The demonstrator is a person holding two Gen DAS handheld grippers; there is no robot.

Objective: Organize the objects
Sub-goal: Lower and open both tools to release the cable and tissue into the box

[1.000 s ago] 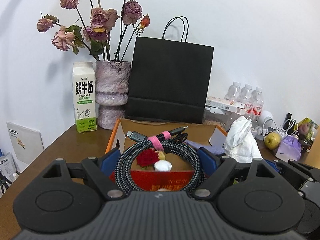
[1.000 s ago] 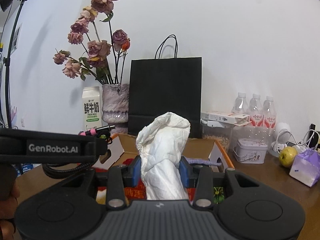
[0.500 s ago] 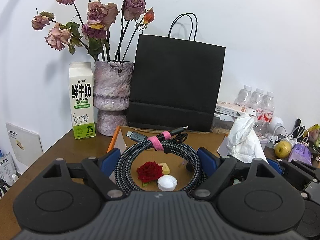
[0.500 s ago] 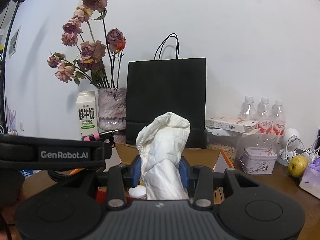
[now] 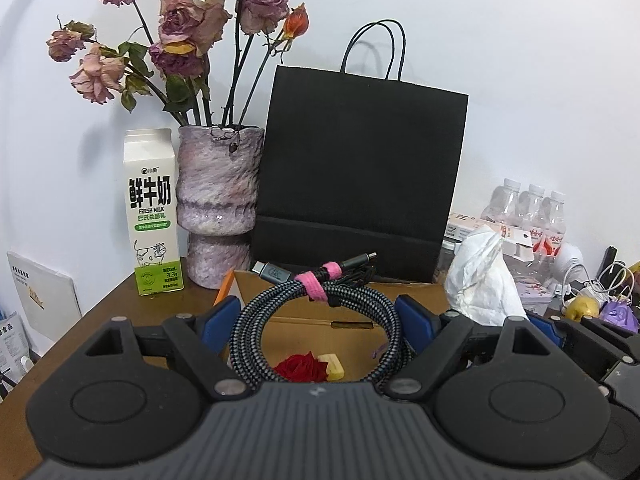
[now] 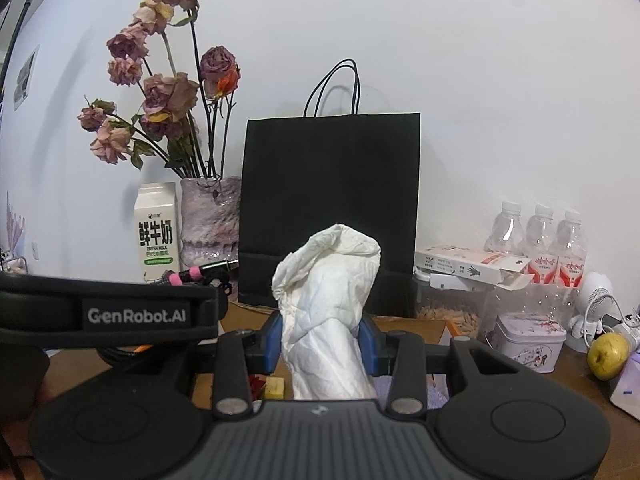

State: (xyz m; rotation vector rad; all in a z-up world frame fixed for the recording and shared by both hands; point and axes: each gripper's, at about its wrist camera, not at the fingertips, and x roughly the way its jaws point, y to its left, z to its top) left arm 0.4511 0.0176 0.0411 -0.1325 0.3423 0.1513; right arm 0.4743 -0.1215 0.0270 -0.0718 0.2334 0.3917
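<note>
My left gripper is shut on a coiled braided cable bound with a pink strap; its blue pads press the coil's two sides. The coil hangs over an open cardboard box that holds a red rose and a small yellow block. My right gripper is shut on a crumpled white tissue, which stands up between the blue pads over the same box. In the left wrist view the tissue shows at the right.
A black paper bag stands behind the box, with a pink vase of dried roses and a milk carton to its left. Water bottles, a tin, an apple and cables crowd the right side.
Both grippers have moved forward over the box toward the black bag, which looks larger now. The cable and tissue stay gripped as before.
</note>
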